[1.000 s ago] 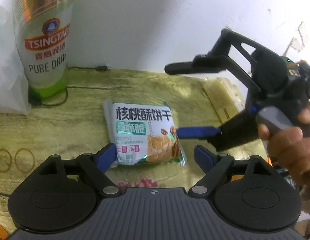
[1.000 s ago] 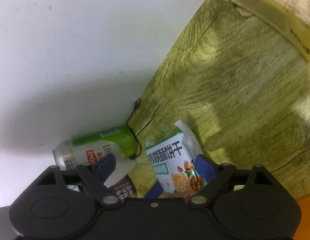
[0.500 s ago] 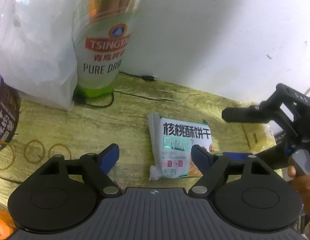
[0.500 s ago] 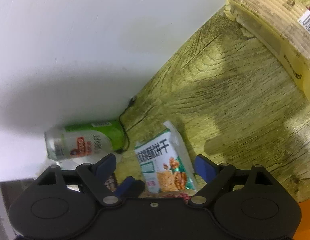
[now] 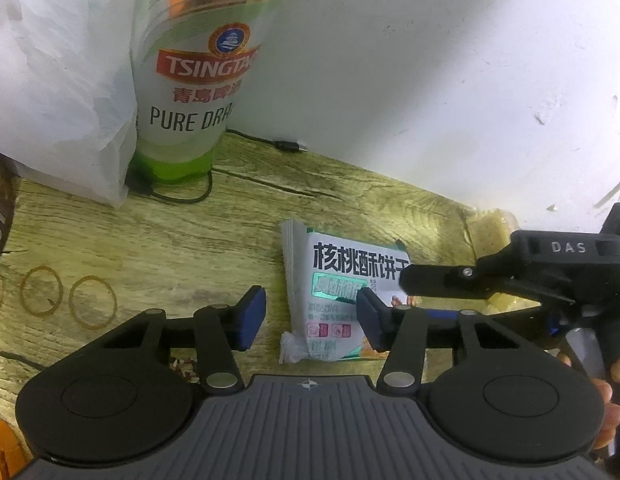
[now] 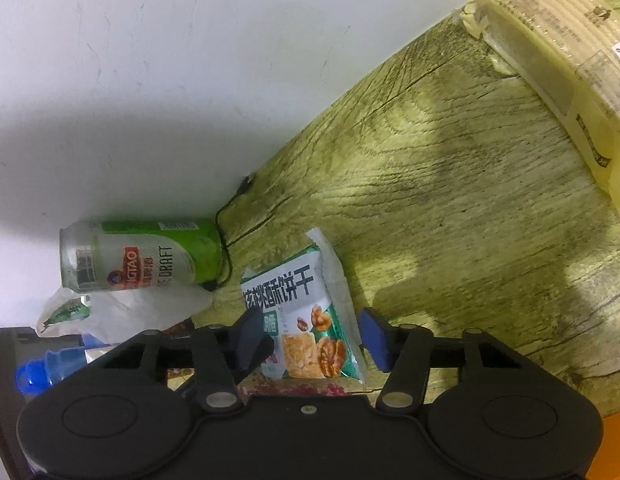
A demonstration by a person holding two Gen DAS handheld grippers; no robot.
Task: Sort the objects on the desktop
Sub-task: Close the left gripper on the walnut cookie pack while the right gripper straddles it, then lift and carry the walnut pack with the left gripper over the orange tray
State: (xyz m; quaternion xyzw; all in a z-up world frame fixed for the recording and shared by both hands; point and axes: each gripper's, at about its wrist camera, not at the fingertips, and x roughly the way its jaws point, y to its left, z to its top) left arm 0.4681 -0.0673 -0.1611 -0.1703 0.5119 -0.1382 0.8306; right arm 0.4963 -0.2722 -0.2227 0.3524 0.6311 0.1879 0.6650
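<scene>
A white and green walnut biscuit packet (image 5: 334,280) lies flat on the wood-grain desk; it also shows in the right wrist view (image 6: 305,312). My left gripper (image 5: 310,320) is open, just in front of the packet's near end. My right gripper (image 6: 314,336) is open, its fingers on either side of the packet's lower end; in the left wrist view it reaches in from the right over the packet. A Tsingtao beer can (image 5: 189,80) stands at the back by the wall, also seen in the right wrist view (image 6: 137,256).
A white plastic bag (image 5: 57,80) sits left of the can. Rubber bands (image 5: 65,300) lie on the desk at left. A black cable (image 5: 181,196) runs behind the can. A yellow wrapped pack (image 6: 558,60) lies far right. A blue-capped bottle (image 6: 41,372) is at the left edge.
My left gripper has swung left and drawn closer, so the can and bag loom larger. My right gripper has moved in over the packet, which now sits between its fingers.
</scene>
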